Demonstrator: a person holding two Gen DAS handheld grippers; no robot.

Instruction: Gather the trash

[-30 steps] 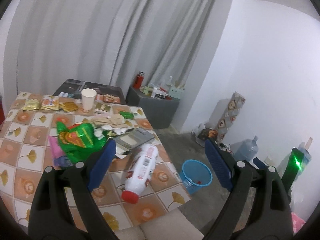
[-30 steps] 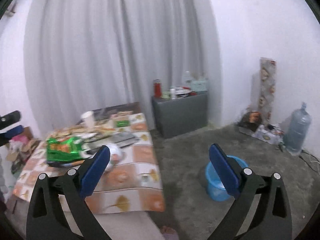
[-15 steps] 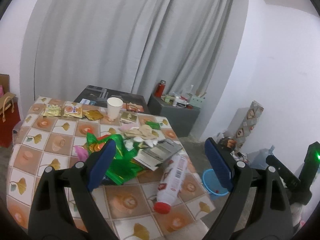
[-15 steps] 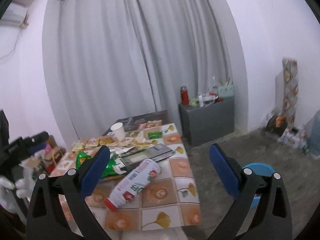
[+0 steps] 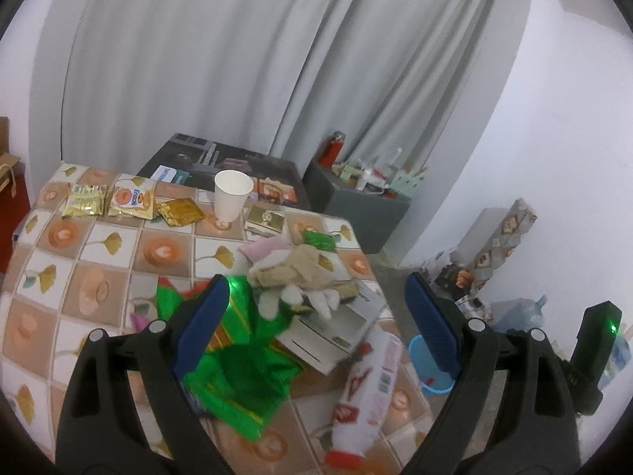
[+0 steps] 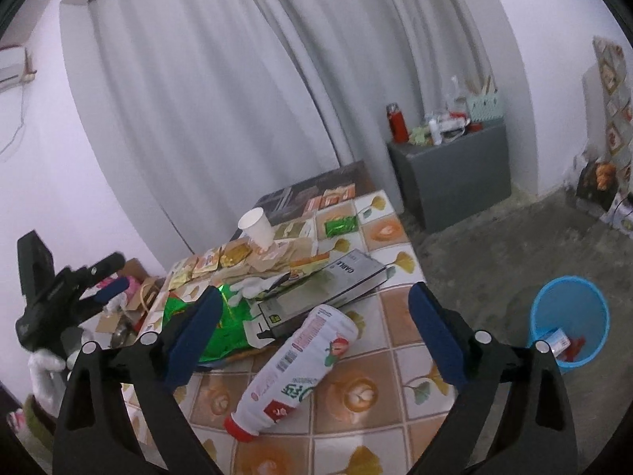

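Right wrist: open fingers [image 6: 241, 324] above bottle [image 6: 300, 368].

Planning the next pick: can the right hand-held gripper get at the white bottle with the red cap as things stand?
Probably yes. The right hand-held gripper stands open and empty, the white bottle lies on its side right ahead between its fingers, nothing on top of it; only the flattened box lies behind.

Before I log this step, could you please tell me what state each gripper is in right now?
Left gripper: open, nothing between its fingers.
Right gripper: open, holding nothing; its fingers have just been closing slightly.
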